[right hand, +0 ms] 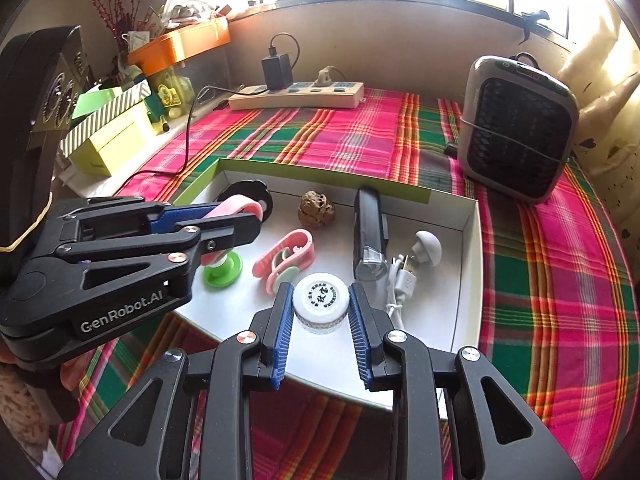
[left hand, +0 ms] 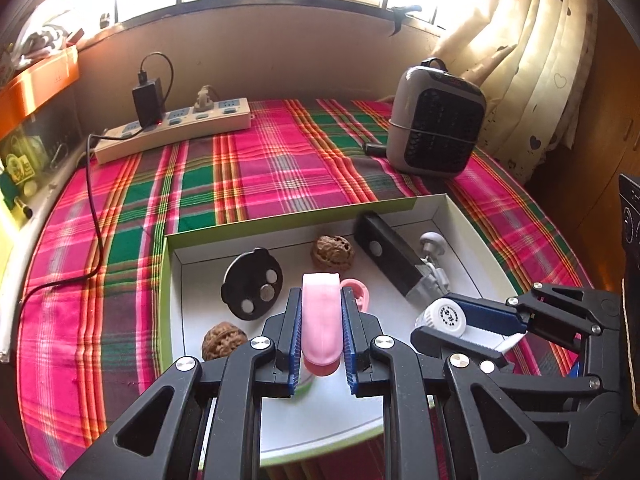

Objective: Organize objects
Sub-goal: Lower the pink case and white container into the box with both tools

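A: What have your hands got?

B: My left gripper [left hand: 321, 330] is pinching a pink clip [left hand: 320, 320], one pad against each flat side, held over the near part of the white box [left hand: 444, 210]. My right gripper [right hand: 320, 330] is closed on a small white jar [right hand: 320, 305], pads pressed to its sides, lid facing up, also above the box's near edge.

A: What lies past the left one?

B: Just ahead, a walnut [left hand: 333, 253]; ahead and left, a black round disc [left hand: 252, 283]; close on the left, a second walnut [left hand: 223, 340].

A: And past the right?

B: Directly ahead stands a black flashlight [right hand: 369, 236] lying lengthwise. To its right, a small white mushroom-shaped light [right hand: 428, 246] and a white cable [right hand: 398, 288]. Ahead and left, another pink clip [right hand: 286, 256] lies on the box floor, and a green disc [right hand: 223, 274] sits beneath my left gripper.

A: Further out?

B: Plaid cloth [left hand: 280, 160], a power strip [left hand: 176, 128] far ahead, a small grey heater [right hand: 520, 132] ahead right
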